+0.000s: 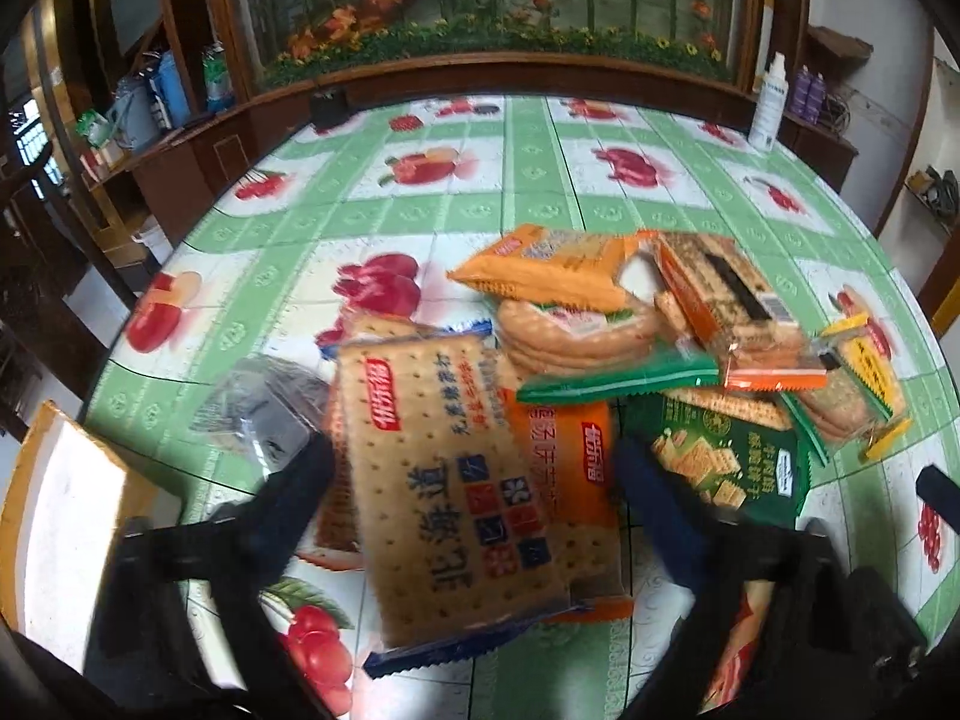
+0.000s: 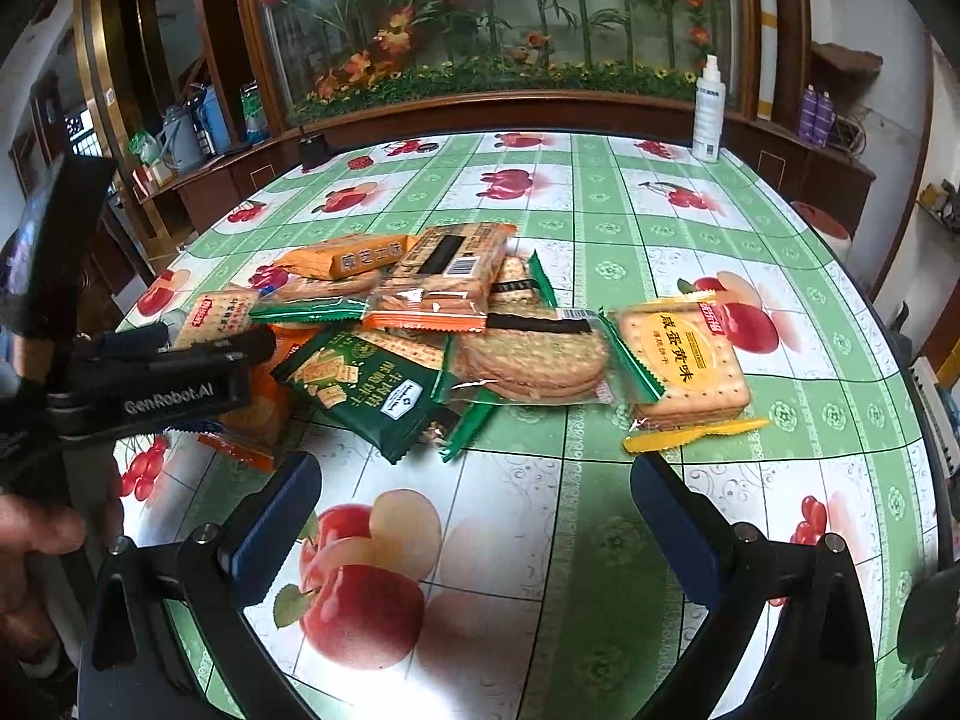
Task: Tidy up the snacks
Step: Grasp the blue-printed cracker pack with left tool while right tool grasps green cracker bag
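Note:
A pile of cracker packets lies on the table. In the left wrist view my left gripper is open with its jaws on either side of a blue-edged cracker packet, not pinching it; an orange packet lies under it. A dark green packet and a round-biscuit packet lie beyond. In the right wrist view my right gripper is open and empty over bare tablecloth, just short of the pile. A yellow-edged packet lies ahead right, a green packet ahead left. The left gripper's body reaches into the pile.
The round table carries a green fruit-print cloth. A white spray bottle stands at its far right edge. A wooden cabinet with a flower panel runs behind. A cardboard box sits off the table's left edge.

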### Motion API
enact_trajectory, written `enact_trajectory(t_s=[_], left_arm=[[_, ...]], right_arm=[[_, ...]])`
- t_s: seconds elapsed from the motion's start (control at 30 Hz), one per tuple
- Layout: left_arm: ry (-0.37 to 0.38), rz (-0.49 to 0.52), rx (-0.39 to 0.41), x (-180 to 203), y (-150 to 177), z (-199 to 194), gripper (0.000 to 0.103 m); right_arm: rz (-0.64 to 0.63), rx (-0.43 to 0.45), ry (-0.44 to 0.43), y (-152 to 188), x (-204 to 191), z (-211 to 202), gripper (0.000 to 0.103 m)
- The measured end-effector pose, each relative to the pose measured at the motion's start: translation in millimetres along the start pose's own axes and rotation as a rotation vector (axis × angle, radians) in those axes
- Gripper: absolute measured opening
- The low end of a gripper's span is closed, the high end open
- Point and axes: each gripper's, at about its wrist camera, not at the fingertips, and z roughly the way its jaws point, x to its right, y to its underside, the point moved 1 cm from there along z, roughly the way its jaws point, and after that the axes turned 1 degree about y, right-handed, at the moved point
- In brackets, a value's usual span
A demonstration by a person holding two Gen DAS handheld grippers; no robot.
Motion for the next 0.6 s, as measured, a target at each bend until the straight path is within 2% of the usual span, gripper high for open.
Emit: enact_trajectory(t_s=[0.07, 0.17, 0.3, 0.47, 0.6], left_arm=[[-0.002, -0.005, -0.006, -6.3, 1.6, 2.1, 0.063], [0.079, -0.056, -0.029, -26.0, 3.7, 3.1, 0.061], [0.092, -0.069, -0.019, -40.5, 9.7, -3.9, 0.06], [0.134, -0.079, -0.021, -51.2, 19.9, -14.3, 0.059], [0.138, -0.077, -0.007, -56.0, 24.9, -25.9, 0.059]], right_arm=[[0.007, 0.002, -0.007, -0.7, 1.5, -0.1, 0.103], [0.001, 0.003, -0.017, -1.6, 0.1, -0.4, 0.103], [-0.037, -0.019, -0.027, -5.6, -8.0, 4.8, 0.103], [-0.146, -0.045, -0.061, -11.3, -25.3, 13.6, 0.102], [-0.219, -0.079, -0.156, -20.2, -33.8, 26.9, 0.102]])
